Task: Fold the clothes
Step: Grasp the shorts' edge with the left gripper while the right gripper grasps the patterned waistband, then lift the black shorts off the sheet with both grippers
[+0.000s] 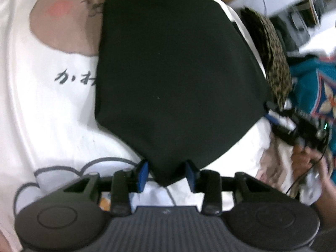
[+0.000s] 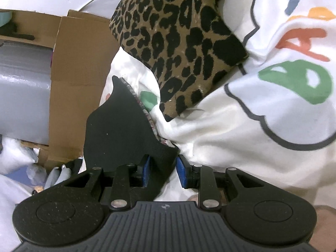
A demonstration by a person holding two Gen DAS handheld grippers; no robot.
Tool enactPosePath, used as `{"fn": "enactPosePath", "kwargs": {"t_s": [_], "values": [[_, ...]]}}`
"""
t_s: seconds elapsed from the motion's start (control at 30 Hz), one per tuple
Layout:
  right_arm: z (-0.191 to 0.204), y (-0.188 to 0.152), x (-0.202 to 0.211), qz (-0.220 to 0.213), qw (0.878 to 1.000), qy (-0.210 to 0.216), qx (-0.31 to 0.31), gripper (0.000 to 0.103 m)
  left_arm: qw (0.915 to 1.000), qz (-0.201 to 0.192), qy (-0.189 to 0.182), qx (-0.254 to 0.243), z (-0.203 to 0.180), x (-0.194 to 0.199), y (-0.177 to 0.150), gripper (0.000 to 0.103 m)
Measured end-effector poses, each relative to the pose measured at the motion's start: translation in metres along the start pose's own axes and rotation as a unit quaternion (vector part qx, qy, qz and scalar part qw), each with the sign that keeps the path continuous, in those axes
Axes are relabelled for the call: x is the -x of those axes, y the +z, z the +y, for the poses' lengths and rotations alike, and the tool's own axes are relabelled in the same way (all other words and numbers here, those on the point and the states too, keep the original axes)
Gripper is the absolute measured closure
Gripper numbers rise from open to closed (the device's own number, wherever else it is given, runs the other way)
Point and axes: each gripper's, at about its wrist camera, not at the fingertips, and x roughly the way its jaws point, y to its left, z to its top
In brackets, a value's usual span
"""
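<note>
In my left wrist view, far left, the white sheet (image 1: 52,113) carried a cartoon face w/ a pink cheek, and below it dark Japanese script (image 1: 73,77); I could read "か", the next char was cut off by cloth. A grey cloud outline sat lower left. Centre: the black garment (image 1: 172,79) lay spread flat on the sheet, plain, smooth, no logo, tapering to a corner that ran down between the blue pads (image 1: 141,175) of my left gripper (image 1: 167,174). Pads stood apart w/ gaps on both sides of the corner, so not clamped. Right of it a leopard-print fabric (image 1: 275,63), then my right gripper (image 1: 302,130) gripped by a hand (image 1: 306,159), blurred. In my right wrist view, left, a cardboard box (image 2: 79,63); centre, a black flap of the garment (image 2: 121,130) w/ a patterned inner edge, its tip passing between the right gripper (image 2: 163,170) pads. It touched the left pad, clear gap at the right pad; fingers apart, no squeeze. Right: big coloured letters (image 2: 304,42) on the sheet, too partial to read.
</note>
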Motion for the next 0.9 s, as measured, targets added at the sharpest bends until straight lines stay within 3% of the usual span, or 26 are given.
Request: {"fn": "enactPosePath", "kwargs": {"t_s": [0.13,0.2,0.27,0.37,0.47,0.57,0.7,0.8,0.9], "values": [[-0.002,0.003,-0.011,0.001,1.000,0.015,-0.019,0.070,0.9994,-0.002,-0.022,0.026,0.002,-0.002,-0.002,0.064],[0.000,0.004,-0.011,-0.001,1.000,0.020,-0.016,0.085,0.9992,0.001,-0.029,0.026,0.001,-0.002,-0.003,0.069],[0.002,0.006,-0.007,-0.005,0.999,0.032,-0.015,0.093,0.9991,0.003,-0.036,0.025,0.001,0.000,-0.004,0.077],[0.005,0.008,-0.001,-0.012,0.998,0.053,-0.022,0.094,0.9985,0.001,-0.043,0.033,0.005,0.005,-0.004,0.081],[0.006,0.008,-0.009,-0.008,0.999,0.040,-0.027,0.090,0.9983,0.001,-0.045,0.036,0.006,0.002,-0.004,0.081],[0.001,0.008,-0.022,-0.003,0.998,0.047,-0.047,0.083,0.9986,0.001,-0.045,0.029,0.003,0.000,-0.004,0.076],[0.004,0.009,-0.032,-0.005,0.997,0.055,-0.046,0.083,0.9985,0.000,-0.045,0.032,0.003,-0.004,-0.004,0.074],[0.008,0.012,-0.030,-0.004,0.997,0.066,-0.030,0.095,0.9985,0.004,-0.045,0.031,0.003,-0.002,-0.003,0.074],[0.008,0.014,-0.024,-0.007,0.996,0.082,-0.036,0.095,0.9984,0.005,-0.039,0.041,0.011,0.006,-0.005,0.074]]}}
